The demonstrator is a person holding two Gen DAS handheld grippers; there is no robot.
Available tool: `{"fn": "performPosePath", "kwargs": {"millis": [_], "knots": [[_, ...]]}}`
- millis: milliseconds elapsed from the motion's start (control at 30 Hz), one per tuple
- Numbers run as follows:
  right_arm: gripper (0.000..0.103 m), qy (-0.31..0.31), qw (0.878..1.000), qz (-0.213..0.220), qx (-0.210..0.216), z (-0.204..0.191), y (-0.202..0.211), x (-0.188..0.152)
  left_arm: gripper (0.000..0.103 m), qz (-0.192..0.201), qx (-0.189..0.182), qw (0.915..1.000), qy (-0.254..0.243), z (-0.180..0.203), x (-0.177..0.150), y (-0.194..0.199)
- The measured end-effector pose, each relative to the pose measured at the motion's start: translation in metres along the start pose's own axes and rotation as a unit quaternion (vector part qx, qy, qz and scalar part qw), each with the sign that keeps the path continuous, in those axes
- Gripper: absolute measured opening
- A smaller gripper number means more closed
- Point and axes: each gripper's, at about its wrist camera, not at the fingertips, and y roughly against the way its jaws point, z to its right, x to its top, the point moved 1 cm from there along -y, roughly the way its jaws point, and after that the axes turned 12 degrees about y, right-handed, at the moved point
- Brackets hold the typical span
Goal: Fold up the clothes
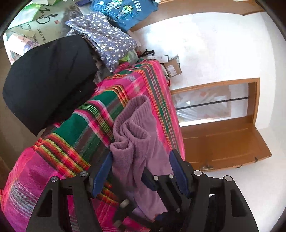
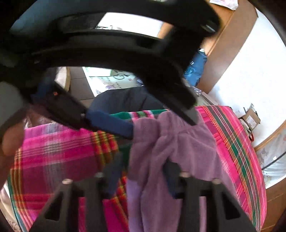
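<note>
A purple fleece garment [image 1: 135, 135] hangs bunched over a table covered in a pink, green and red plaid cloth [image 1: 80, 125]. My left gripper [image 1: 141, 155] has its blue pads on either side of a thick fold of the garment and grips it. In the right wrist view the same garment [image 2: 178, 142] drapes down between my right gripper [image 2: 143, 169] fingers, which press on it. The left gripper [image 2: 160, 121] shows there too, from above, clamped on the garment's top edge. The right view is blurred.
A folded black garment [image 1: 48, 82] lies on the table's far left, with a purple dotted cloth [image 1: 107, 39] and a blue printed shirt [image 1: 123, 10] behind it. Cardboard boxes [image 1: 171, 67] sit on the white floor, and an open wooden door [image 1: 225, 135] stands to the right.
</note>
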Motion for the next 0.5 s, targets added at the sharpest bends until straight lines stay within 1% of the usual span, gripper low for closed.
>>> {"fn": "performPosePath", "kwargs": {"millis": [33,100,167,200,333,500], "knots": [[0.021,-0.007,1.0,0.002,0.003,0.003,0.0,-0.002,0.067,-0.002,-0.003,1.0,0.004,0.0,0.002,-0.001],[0.018,-0.024,1.0,0.012,0.015,0.01,0.003,-0.007,0.067,-0.007,-0.008,0.9999,0.012,-0.001,0.005,-0.004],[0.012,-0.031,0.999,0.019,0.013,0.013,0.006,-0.011,0.07,-0.011,-0.013,0.9997,0.02,-0.002,0.008,-0.006],[0.012,-0.033,0.999,0.023,0.012,0.015,0.007,-0.012,0.073,-0.013,-0.015,0.9995,0.024,-0.003,0.01,-0.007],[0.011,-0.048,0.998,0.041,0.008,0.017,0.015,-0.013,0.073,-0.022,-0.025,0.9987,0.039,-0.005,0.017,-0.012],[0.011,-0.052,0.997,0.05,0.008,0.017,0.02,-0.014,0.073,-0.033,-0.038,0.997,0.059,-0.007,0.025,-0.019]]}}
